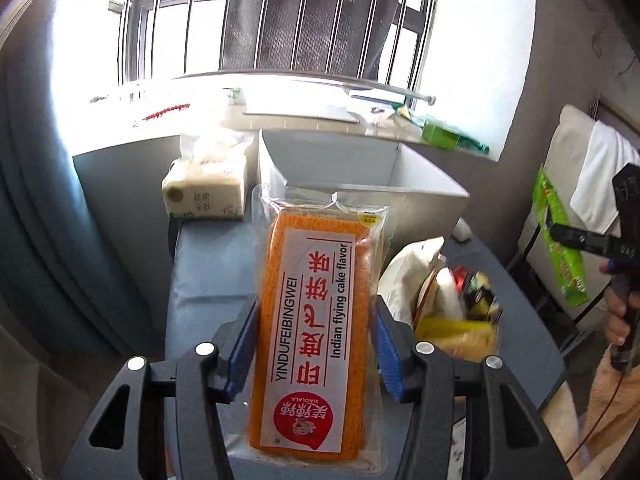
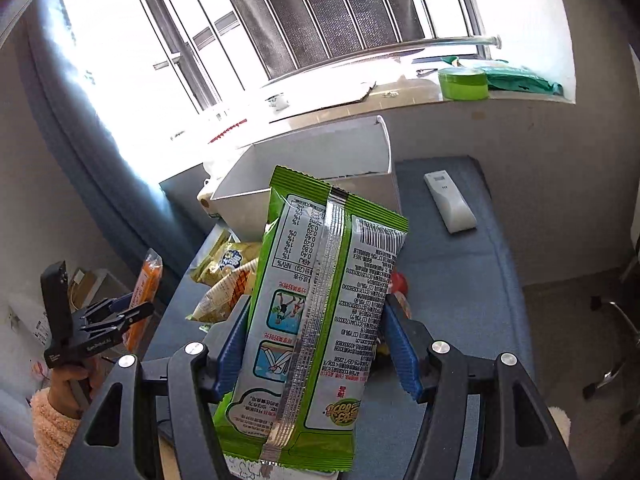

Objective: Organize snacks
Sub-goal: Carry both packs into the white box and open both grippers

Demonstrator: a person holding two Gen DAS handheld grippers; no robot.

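My left gripper (image 1: pixel 316 344) is shut on an orange snack pack (image 1: pixel 316 320) with a white label, held upright above the blue-grey table (image 1: pixel 208 272). My right gripper (image 2: pixel 316 340) is shut on a green snack bag (image 2: pixel 316 312), its printed back facing the camera. A white open box (image 1: pixel 424 196) stands beyond both; in the right wrist view the box (image 2: pixel 304 160) is just behind the bag. The right gripper with the green bag (image 1: pixel 560 248) shows at the right edge of the left wrist view. The left gripper with the orange pack (image 2: pixel 144 288) shows at the left of the right wrist view.
A pile of loose snacks (image 1: pixel 452 296) lies on the table right of the orange pack, and shows as yellow packs (image 2: pixel 228 272) in the right wrist view. A tissue pack (image 1: pixel 204 196) sits left of the box. A white remote (image 2: pixel 450 202) lies right of it. Windowsill clutter behind.
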